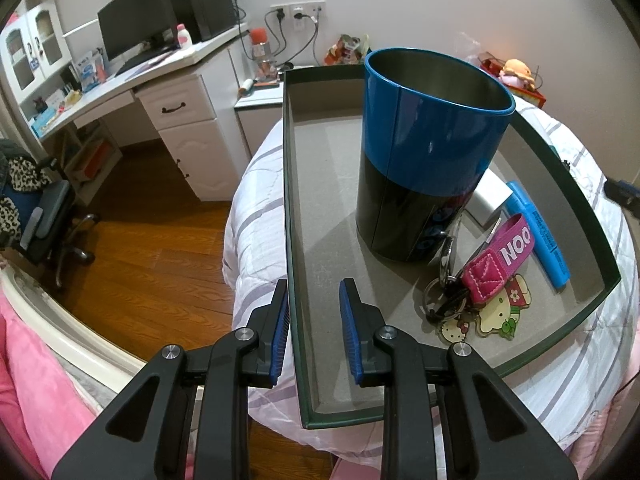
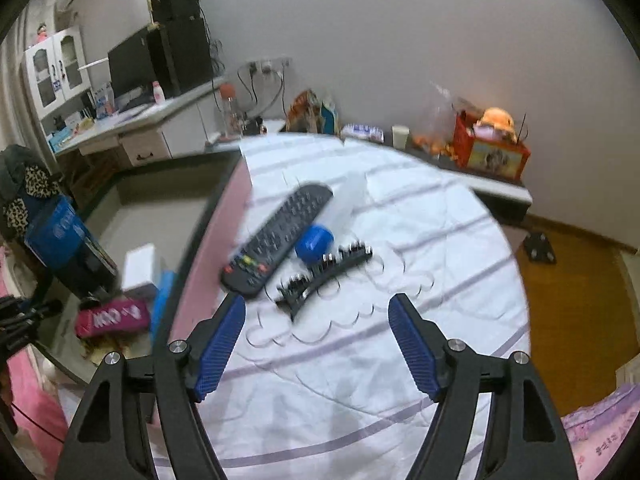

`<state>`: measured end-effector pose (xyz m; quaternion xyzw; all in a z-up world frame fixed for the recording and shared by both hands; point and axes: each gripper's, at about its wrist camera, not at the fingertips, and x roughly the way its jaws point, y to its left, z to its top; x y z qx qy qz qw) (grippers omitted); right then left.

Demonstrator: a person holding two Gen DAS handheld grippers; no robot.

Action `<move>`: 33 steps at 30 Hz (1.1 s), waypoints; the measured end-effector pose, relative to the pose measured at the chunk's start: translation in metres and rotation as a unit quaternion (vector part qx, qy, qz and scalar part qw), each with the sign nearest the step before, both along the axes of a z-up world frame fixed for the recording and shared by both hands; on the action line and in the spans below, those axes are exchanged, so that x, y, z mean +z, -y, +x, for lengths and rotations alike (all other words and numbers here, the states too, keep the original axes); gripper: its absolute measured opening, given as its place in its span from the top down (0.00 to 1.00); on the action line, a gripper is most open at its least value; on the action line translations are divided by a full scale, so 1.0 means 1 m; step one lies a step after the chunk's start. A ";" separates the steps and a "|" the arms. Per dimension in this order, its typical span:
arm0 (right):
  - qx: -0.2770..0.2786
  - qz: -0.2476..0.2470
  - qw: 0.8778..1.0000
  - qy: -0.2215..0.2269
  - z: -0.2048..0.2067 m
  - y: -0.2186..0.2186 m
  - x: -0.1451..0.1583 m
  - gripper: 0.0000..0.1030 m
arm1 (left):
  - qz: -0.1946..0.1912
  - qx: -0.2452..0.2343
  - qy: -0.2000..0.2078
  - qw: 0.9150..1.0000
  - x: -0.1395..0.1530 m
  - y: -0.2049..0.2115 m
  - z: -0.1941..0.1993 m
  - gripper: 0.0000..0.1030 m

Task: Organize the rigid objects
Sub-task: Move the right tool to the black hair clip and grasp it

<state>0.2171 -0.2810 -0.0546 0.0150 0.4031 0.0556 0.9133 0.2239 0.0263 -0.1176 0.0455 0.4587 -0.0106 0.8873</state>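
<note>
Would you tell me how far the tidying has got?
Done: the tin, keyring and blue marker sit in the tray. In hand: nothing; the left gripper straddles the tray wall, the right gripper is open. Left: remote, blue ball, hair clip.

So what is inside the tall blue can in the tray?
The blue can shows only bare metal inner wall near its rim; its bottom is hidden, so contents cannot be seen.

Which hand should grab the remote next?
The right one. Its fingers are open and empty, aimed at the remote lying on the bed just ahead. The left fingers straddle the tray wall, apparently holding the tray steady, so that hand looks busy.
</note>
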 end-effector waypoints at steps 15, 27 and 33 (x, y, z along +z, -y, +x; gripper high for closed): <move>-0.005 0.010 0.999 -0.047 0.040 0.005 -0.046 0.27 | 0.002 0.000 -0.001 1.000 0.002 0.001 0.000 0.77; 0.000 0.002 0.999 -0.044 0.030 0.024 -0.042 0.75 | 0.003 0.001 -0.001 1.000 0.003 0.001 0.001 0.77; 0.000 0.031 0.998 -0.048 0.013 0.042 -0.042 0.75 | 0.002 0.001 -0.001 1.000 0.003 0.001 0.001 0.77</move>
